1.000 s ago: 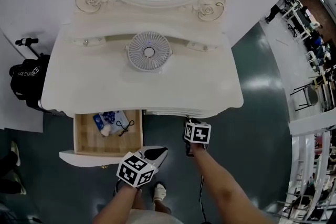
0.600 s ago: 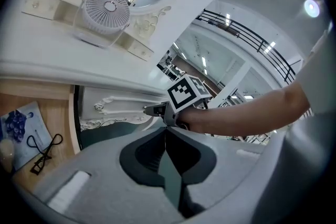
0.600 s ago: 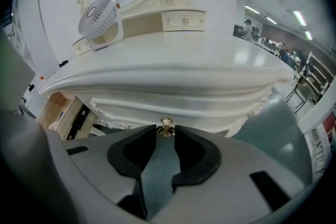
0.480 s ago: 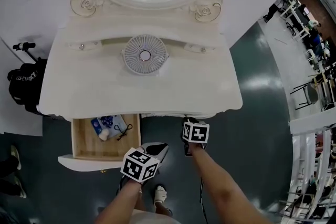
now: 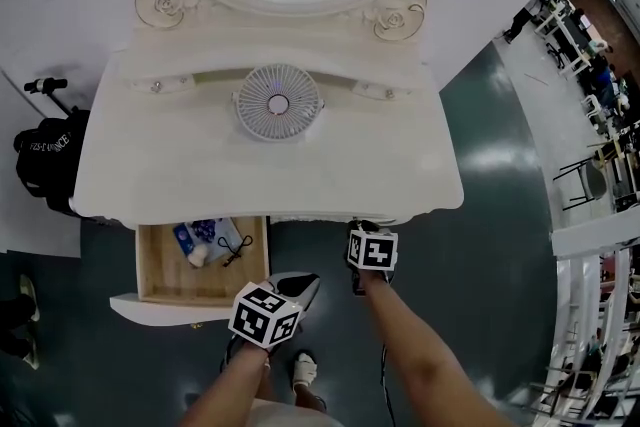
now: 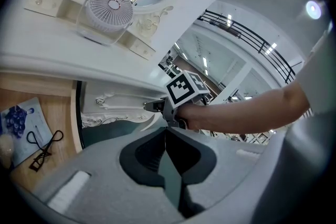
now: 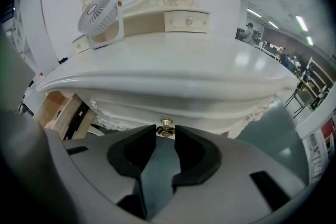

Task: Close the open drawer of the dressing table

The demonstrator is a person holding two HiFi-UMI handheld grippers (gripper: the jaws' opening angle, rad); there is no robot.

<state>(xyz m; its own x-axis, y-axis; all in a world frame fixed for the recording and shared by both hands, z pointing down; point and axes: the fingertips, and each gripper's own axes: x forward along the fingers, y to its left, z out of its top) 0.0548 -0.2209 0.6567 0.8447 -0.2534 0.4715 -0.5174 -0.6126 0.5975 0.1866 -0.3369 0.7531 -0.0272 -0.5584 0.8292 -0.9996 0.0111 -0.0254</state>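
In the head view, the open drawer [image 5: 200, 280] jutted out, with the left tongs [image 5: 298, 290] just right of its front, apparently approaching it. The left gripper view showed them pinched together, empty. In the right gripper view, the right tongs [image 7: 166, 136] clasped a brass knob [image 7: 166, 124]. The next move likely called for pushing the drawer's front inward.

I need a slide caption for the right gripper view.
Right gripper holds a brass knob under the dressing table top.

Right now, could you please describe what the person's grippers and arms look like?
The left gripper and right gripper each have a broad light grey body, black pads lining the two jaws, and a cube with black-and-white square markers. The left forearm and right forearm are bare; no sleeves show. What looks like a thin dark cable hangs beside the right one.
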